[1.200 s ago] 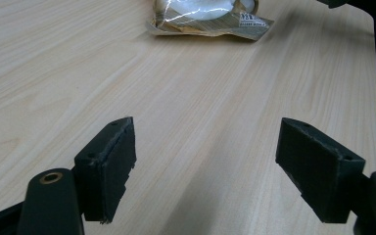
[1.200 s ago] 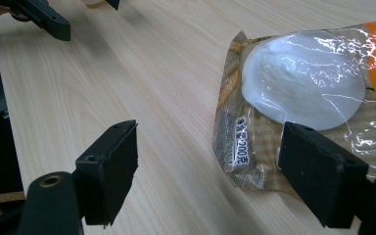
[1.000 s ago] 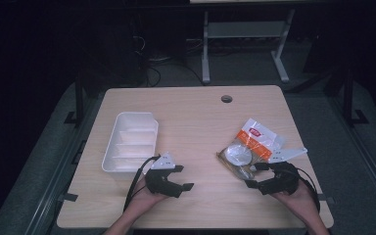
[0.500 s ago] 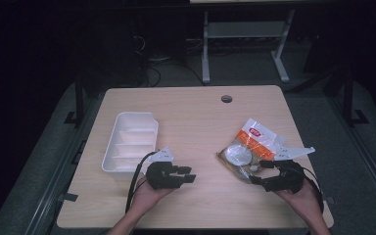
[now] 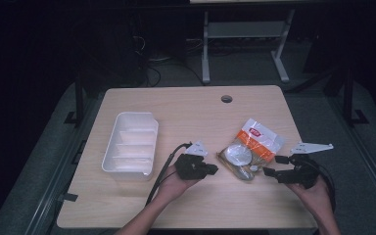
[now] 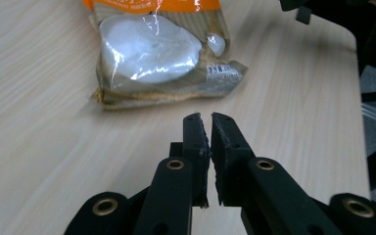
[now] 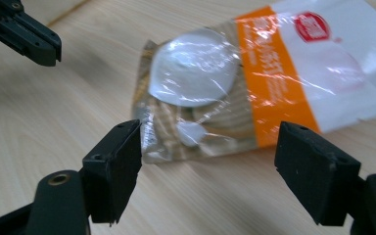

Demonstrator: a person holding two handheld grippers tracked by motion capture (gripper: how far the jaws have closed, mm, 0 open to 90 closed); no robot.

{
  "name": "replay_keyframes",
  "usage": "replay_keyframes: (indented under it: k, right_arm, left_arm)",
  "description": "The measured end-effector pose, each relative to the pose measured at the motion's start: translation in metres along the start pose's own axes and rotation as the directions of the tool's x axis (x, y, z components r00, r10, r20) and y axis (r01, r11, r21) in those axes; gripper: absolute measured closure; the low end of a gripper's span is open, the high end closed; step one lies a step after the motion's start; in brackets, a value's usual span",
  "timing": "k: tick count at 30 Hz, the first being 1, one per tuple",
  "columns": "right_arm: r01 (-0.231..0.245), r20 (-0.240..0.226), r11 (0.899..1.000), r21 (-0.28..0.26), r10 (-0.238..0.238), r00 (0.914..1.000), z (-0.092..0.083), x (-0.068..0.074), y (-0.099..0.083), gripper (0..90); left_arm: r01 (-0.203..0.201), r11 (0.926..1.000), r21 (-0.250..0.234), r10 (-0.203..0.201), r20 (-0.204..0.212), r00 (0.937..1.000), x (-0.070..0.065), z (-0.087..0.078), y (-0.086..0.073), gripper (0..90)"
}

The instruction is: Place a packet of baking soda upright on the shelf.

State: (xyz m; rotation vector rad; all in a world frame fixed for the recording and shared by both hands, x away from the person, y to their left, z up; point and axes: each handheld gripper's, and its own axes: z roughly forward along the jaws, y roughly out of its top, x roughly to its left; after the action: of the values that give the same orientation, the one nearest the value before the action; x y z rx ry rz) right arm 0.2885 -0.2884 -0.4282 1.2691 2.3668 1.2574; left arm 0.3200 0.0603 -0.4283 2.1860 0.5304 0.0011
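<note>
Left gripper view: left claw (image 6: 210,122) just closed empty beside snack bag (image 6: 161,54); right claw (image 7: 208,147) gapes.

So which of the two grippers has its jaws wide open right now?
The right gripper, jaws spread toward the snack bag. The left gripper has just been closing on nothing.

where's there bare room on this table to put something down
The far strip of the table, from the tray across past the round hole, is bare. So is the middle gap between tray and snack bag, and the near edge between the forearms. It is crowded around the bag, with the left tool and right tool flanking it.
</note>
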Motion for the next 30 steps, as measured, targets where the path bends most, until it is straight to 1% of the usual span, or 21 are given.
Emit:
replay_keyframes:
  k: [1, 2, 4, 6, 7, 8, 9, 11, 12, 13, 14, 15, 17, 18, 19, 22, 24, 25, 27, 29, 30]
  right_arm:
    - [0.0, 0.0, 1.0, 0.0, 0.0, 1.0, 0.0, 0.0, 0.0, 24.8]
    - [-0.008, 0.005, 1.0, 0.003, 0.008, 1.0, 0.0, -0.003, -0.001, 24.8]
    - [-0.03, 0.028, 1.0, 0.005, 0.03, 0.9992, -0.002, -0.012, -0.004, 24.8]
    - [-0.049, 0.039, 0.999, 0.007, 0.048, 0.9981, -0.003, -0.018, -0.006, 24.8]
    - [-0.056, 0.046, 0.998, 0.012, 0.055, 0.9974, -0.003, -0.021, -0.006, 24.8]
    - [-0.063, 0.05, 0.998, 0.012, 0.063, 0.9968, -0.002, -0.024, -0.007, 24.8]
    - [-0.072, 0.051, 0.997, 0.009, 0.072, 0.9961, -0.002, -0.027, -0.008, 24.7]
    - [-0.093, 0.039, 0.996, 0.006, 0.093, 0.9949, 0.0, -0.032, -0.008, 24.6]
    - [-0.093, 0.039, 0.996, 0.006, 0.093, 0.9949, 0.0, -0.032, -0.008, 24.6]
    - [-0.112, 0.03, 0.994, 0.005, 0.112, 0.9933, 0.002, -0.037, -0.008, 24.6]
    - [-0.112, 0.03, 0.994, 0.005, 0.112, 0.9933, 0.002, -0.037, -0.008, 24.6]
    - [-0.118, 0.028, 0.993, 0.009, 0.118, 0.9926, 0.004, -0.039, -0.008, 24.7]
    - [-0.138, 0.025, 0.99, 0.011, 0.138, 0.9901, 0.007, -0.043, -0.007, 24.7]
    - [-0.158, 0.022, 0.987, 0.005, 0.158, 0.9873, 0.01, -0.047, -0.005, 24.7]
    - [-0.162, 0.023, 0.987, 0.003, 0.162, 0.9865, 0.011, -0.05, -0.004, 24.7]
    - [-0.167, 0.025, 0.986, 0.005, 0.167, 0.9856, 0.014, -0.054, -0.003, 24.7]
    - [-0.181, 0.024, 0.983, 0.0, 0.181, 0.9831, 0.018, -0.061, -0.002, 24.7]
    - [-0.181, 0.024, 0.983, 0.0, 0.181, 0.9831, 0.018, -0.061, -0.002, 24.7]
    - [-0.194, 0.019, 0.981, -0.001, 0.194, 0.9809, 0.025, -0.065, 0.0, 25.7]
    - [-0.203, 0.014, 0.979, 0.017, 0.203, 0.9791, 0.029, -0.066, 0.004, 25.7]
    - [-0.204, 0.014, 0.979, 0.014, 0.204, 0.9788, 0.03, -0.066, 0.007, 26.7]
  left_arm:
    - [-0.005, 1.0, 0.007, 0.005, -0.007, 1.0, 0.001, 0.004, 0.004, 85.4]
    - [-0.011, 0.9999, 0.013, 0.011, -0.013, 0.9999, 0.002, 0.007, 0.009, 86.9]
    - [-0.004, 0.9998, 0.017, 0.004, -0.015, 0.9999, 0.005, 0.015, 0.017, 88.9]
    - [-0.001, 0.9997, 0.023, 0.001, -0.023, 0.9997, 0.008, 0.023, 0.026, 89.8]
    - [0.0, 0.9995, 0.031, 0.001, -0.027, 0.9996, 0.01, 0.032, 0.034, 89.8]
    - [0.0, 0.9995, 0.031, 0.001, -0.027, 0.9996, 0.01, 0.032, 0.034, 89.8]
    - [-0.01, 0.9988, 0.048, 0.012, -0.034, 0.9994, 0.012, 0.04, 0.04, 89.8]
    - [-0.013, 0.9984, 0.054, 0.014, -0.032, 0.9994, 0.013, 0.044, 0.043, 89.8]
    - [-0.006, 0.9982, 0.059, 0.008, -0.032, 0.9995, 0.015, 0.049, 0.046, 89.8]
    - [-0.004, 0.9975, 0.07, 0.006, -0.033, 0.9994, 0.017, 0.053, 0.049, 89.9]
    - [0.002, 0.9974, 0.072, 0.001, -0.037, 0.9993, 0.019, 0.057, 0.051, 89.9]
    - [0.015, 0.9969, 0.077, -0.012, -0.036, 0.9993, 0.021, 0.062, 0.053, 89.9]
    - [0.021, 0.9956, 0.092, -0.017, -0.045, 0.9988, 0.024, 0.071, 0.057, 89.8]
    - [0.021, 0.9948, 0.1, -0.016, -0.05, 0.9986, 0.026, 0.075, 0.059, 89.8]
    - [0.032, 0.9934, 0.11, -0.026, -0.053, 0.9983, 0.029, 0.081, 0.06, 89.8]
    - [0.043, 0.9933, 0.107, -0.039, -0.047, 0.9982, 0.031, 0.083, 0.062, 89.9]
    - [0.046, 0.9922, 0.116, -0.041, -0.046, 0.9981, 0.032, 0.085, 0.063, 90.0]
    - [0.049, 0.9916, 0.12, -0.044, -0.046, 0.998, 0.032, 0.085, 0.063, 90.0]
    - [0.048, 0.9913, 0.123, -0.042, -0.049, 0.9979, 0.031, 0.085, 0.063, 90.0]
    - [0.038, 0.9918, 0.122, -0.032, -0.052, 0.9981, 0.031, 0.086, 0.063, 90.0]
    - [0.035, 0.9912, 0.128, -0.028, -0.057, 0.998, 0.03, 0.086, 0.063, 90.0]
